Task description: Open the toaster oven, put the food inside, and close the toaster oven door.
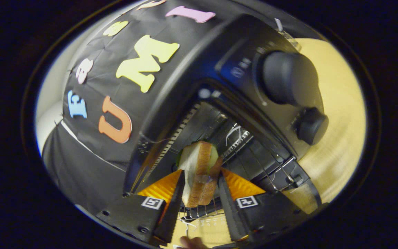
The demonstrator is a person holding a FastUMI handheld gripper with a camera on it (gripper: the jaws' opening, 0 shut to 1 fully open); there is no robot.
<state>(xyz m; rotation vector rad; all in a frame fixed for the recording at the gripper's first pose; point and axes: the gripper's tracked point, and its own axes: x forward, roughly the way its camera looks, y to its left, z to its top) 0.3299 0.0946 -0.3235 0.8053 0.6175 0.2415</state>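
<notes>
Gripper view: gripper clamped on a sandwich, both fingers pressing its sides at lower centre of frame. Sandwich stands on edge between the jaws, its far end over the wire rack in the open toaster oven. Two knobs at upper right; wooden tabletop beyond.
</notes>
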